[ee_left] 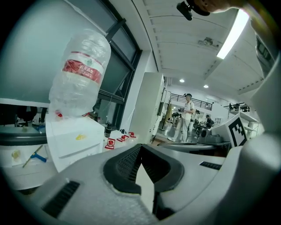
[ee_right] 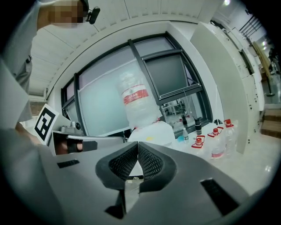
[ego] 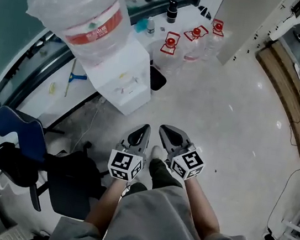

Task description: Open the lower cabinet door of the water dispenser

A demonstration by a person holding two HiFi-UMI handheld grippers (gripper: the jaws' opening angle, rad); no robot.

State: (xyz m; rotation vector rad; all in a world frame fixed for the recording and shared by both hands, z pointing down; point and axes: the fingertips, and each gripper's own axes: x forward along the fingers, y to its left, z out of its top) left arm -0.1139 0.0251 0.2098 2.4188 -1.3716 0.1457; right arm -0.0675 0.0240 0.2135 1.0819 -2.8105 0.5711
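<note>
Left gripper (ego: 147, 127): grey two-jaw tool with a marker cube at its rear, held low in front of the person's grey trousers (ego: 151, 223). In its own view (ee_left: 140, 146) the ribbed black pads meet at the tips and nothing sits between them.
Right gripper (ego: 163, 128): the same build, just beside the left one at its 3 o'clock, apart from it. Its jaws (ee_right: 138, 144) are likewise pressed together and empty.
White box-shaped water dispenser (ego: 124, 78): stands on the pale glossy floor (ego: 232, 129) at about 11 o'clock from both grippers, near them but not touched.
Lower cabinet door: on the dispenser's front face, the side turned toward the grippers. The head view is too steep to show it. In the left gripper view a plain white lower panel (ee_left: 77, 159) shows just above the gripper body, lying flush with the front.
Large clear plastic water bottle with a red label (ego: 79, 11): sits upside down on top of the dispenser.
Small clear bottles with red caps (ego: 194, 39): grouped on the floor at 1 o'clock from the dispenser, beside a white pillar.
Blue chair (ego: 19, 128): at 9 o'clock from the grippers, well apart from them.
Blue-handled tool (ego: 76, 77): lies on the ledge at 9 o'clock from the dispenser.
</note>
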